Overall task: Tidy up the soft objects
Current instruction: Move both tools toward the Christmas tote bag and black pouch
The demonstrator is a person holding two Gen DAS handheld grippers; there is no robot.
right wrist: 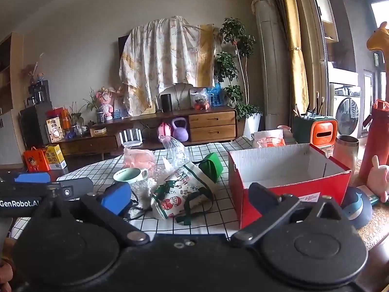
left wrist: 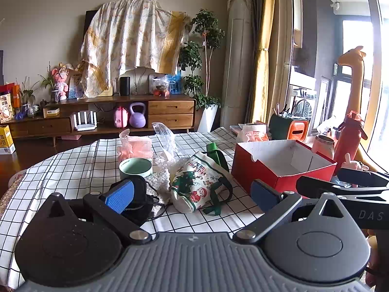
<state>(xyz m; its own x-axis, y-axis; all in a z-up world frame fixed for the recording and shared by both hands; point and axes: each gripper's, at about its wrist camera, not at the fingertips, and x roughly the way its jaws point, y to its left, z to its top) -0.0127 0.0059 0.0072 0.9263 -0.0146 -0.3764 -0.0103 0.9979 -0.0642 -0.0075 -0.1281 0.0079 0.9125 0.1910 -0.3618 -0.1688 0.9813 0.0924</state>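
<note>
Both grippers hovered low over the checked tablecloth (left wrist: 73,170), each with its jaws spread wide and nothing between them. Left gripper (left wrist: 192,194): its blue-padded fingers (left wrist: 120,196) flanked the heap of soft objects from the near side; one finger stood in front of a black item (left wrist: 141,202) lying on the cloth, though whether pad and item touched could not be told. Right gripper (right wrist: 192,197): its left finger (right wrist: 116,198) stood before the same heap, and its right finger (right wrist: 265,198) stood in front of the near wall of the red box (right wrist: 291,185).

The Christmas-print drawstring pouch (left wrist: 197,185), white with green cords, lay on its side at the centre of the cloth, between the two fingers in either view. Just behind it to the left sat a white fluffy item (left wrist: 160,182), a crumpled clear plastic bag (left wrist: 167,143) and a green-lined mug (left wrist: 135,168). A pink soft item in a clear wrapper (left wrist: 135,146) lay behind the mug. A green object (right wrist: 214,165) rested behind the pouch, near the box. The red box, white inside, stood open on the right of the cloth, beside the pouch but apart from it.

Beyond the box stood a red bottle (right wrist: 376,141), a metal tumbler (right wrist: 346,150) and a pink rabbit figure (right wrist: 379,177).
</note>
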